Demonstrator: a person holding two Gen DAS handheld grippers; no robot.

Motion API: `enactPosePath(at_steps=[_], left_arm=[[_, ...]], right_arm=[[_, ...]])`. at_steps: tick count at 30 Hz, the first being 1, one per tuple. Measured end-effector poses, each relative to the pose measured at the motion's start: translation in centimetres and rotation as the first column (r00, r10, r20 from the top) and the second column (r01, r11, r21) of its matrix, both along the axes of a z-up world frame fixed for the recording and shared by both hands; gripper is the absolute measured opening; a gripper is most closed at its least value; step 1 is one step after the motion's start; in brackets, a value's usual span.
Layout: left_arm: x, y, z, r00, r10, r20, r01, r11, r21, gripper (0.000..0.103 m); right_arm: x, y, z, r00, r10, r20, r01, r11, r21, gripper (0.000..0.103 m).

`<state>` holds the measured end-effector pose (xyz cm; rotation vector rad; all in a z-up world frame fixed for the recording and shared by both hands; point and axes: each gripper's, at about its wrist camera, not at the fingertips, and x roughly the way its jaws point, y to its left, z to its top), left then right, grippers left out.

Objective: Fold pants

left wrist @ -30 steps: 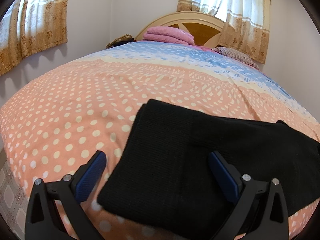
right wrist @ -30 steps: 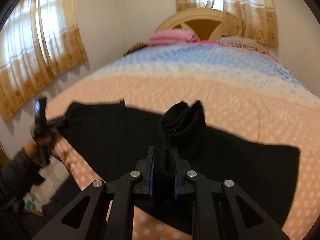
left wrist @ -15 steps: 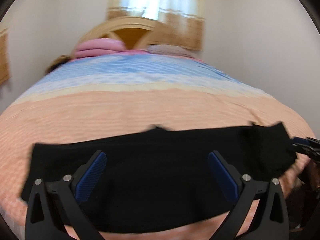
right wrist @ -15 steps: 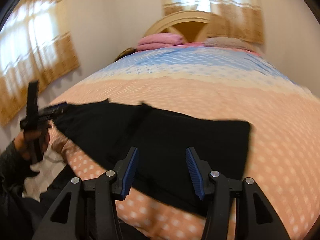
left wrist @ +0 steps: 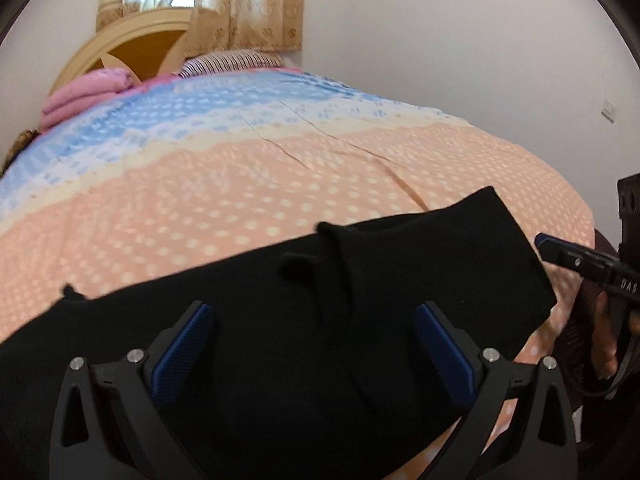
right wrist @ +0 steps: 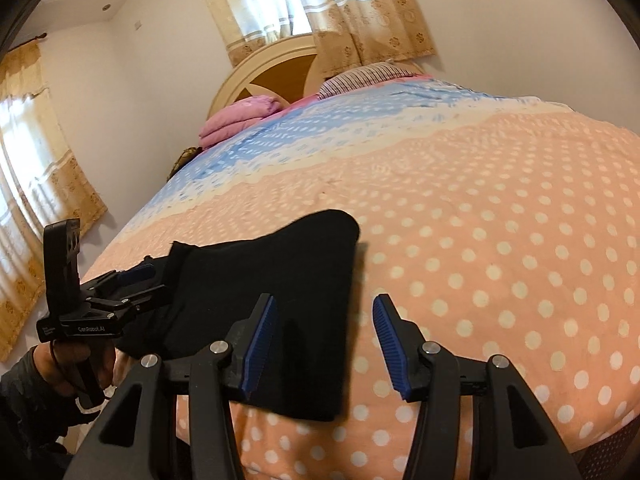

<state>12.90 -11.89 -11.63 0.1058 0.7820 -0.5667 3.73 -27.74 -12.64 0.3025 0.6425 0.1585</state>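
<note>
A: Where are the pants (left wrist: 304, 344)?
B: Flat on the bed (right wrist: 500, 208), near its foot edge.
A: And each hand-held gripper?
B: Left hand-held gripper (left wrist: 312, 344) gapes, empty. Right hand-held gripper (right wrist: 325, 344) has just opened, holding nothing.

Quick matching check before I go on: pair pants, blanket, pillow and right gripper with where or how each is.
Things:
1. pants
2. blanket
3. pillow
4. right gripper

States:
A. striped, at the headboard
B. open, nothing between the pads
C. pink, folded at the bed's head
D. black, flat near the bed's front edge

Pairs: 1-D, 2-C, 3-A, 4-B
</note>
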Motion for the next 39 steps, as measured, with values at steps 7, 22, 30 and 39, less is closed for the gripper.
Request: enactPosePath(at_steps=[7,22,30,39], left_arm=[[-1.3,-1.6,-0.7,0.996,-0.089,-0.020,0.089,0.996,0.000,0.066],[-1.8,2.1,1.8,0.996,-0.092,-0.002,0.091,0.988,-0.128,0.015],[-1.0,5.2,0.8,0.999,-0.005,-0.040,0.000,0.992,-0.129,0.015],[-0.5,5.3,-1.7,0.998,0.025,-0.052,-0.031,0.994,-0.103,0.026]], right_arm=[[-0.2,0.4,-0.4,1.000,-0.003,0.007,0.003,1.000,-0.015,0.053],[-1.2,1.6,0.0,0.995,0.035,0.090,-0.030,0.998,-0.052,0.054],[-2.3,5.2,0.1,0.969,0.217,0.114,-0.202,0.970,-0.134,0.055],[-0.6,7.1,-2.3,0.972,0.231,-0.053,-0.237,0.944,-0.231,0.057]])
